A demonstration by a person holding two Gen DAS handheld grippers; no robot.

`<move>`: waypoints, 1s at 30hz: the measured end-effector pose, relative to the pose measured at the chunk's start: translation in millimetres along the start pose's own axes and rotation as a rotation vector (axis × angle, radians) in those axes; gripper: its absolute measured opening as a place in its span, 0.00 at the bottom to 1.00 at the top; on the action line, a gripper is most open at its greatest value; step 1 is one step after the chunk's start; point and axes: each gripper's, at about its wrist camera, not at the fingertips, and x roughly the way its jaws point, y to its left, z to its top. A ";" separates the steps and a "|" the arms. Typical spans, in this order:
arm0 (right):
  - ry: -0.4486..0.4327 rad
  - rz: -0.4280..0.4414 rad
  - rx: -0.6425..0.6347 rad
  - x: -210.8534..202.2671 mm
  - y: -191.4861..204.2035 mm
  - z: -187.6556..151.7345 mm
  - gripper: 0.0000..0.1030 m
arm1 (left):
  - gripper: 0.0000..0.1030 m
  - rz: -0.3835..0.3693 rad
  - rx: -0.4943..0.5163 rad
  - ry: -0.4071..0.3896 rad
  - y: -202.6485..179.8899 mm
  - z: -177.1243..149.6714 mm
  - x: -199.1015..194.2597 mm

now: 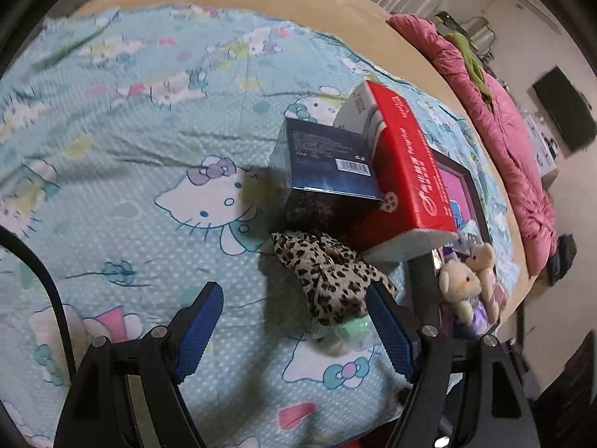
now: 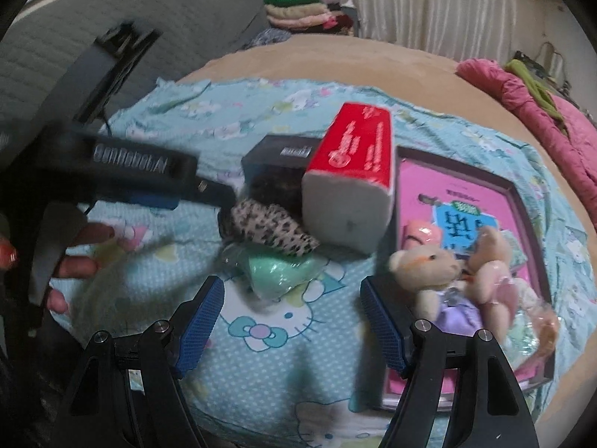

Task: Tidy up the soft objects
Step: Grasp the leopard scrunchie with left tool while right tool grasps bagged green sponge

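A leopard-print cloth (image 1: 328,276) (image 2: 272,229) lies on the Hello Kitty bedsheet (image 1: 130,149), partly over a mint-green soft item in plastic wrap (image 1: 354,326) (image 2: 283,272). Two small teddy bears (image 1: 468,280) (image 2: 455,272) sit in a pink-lined box (image 2: 466,194). A red tissue pack (image 1: 406,171) (image 2: 358,186) leans on a dark blue box (image 1: 328,160) (image 2: 280,153). My left gripper (image 1: 294,330) is open just short of the leopard cloth. My right gripper (image 2: 291,323) is open, near the green item. The left gripper's body (image 2: 149,171) shows in the right wrist view.
A pink quilt (image 1: 503,138) (image 2: 541,112) lies along the bed's far right edge. Folded clothes (image 2: 309,11) are stacked behind the bed. A dark fuzzy item (image 1: 317,209) sits under the blue box. A curtain (image 2: 429,7) hangs behind.
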 end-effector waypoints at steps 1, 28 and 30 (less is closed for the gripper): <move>0.010 0.004 -0.002 6.0 0.6 -0.9 0.74 | 0.76 -0.008 -0.017 0.008 2.1 2.2 5.0; 0.086 0.030 -0.096 87.9 7.0 10.3 0.74 | 0.20 -0.149 -0.068 0.106 14.2 21.0 72.1; 0.088 0.037 -0.105 91.5 8.8 11.8 0.74 | 0.19 -0.172 -0.083 0.106 19.1 18.5 70.1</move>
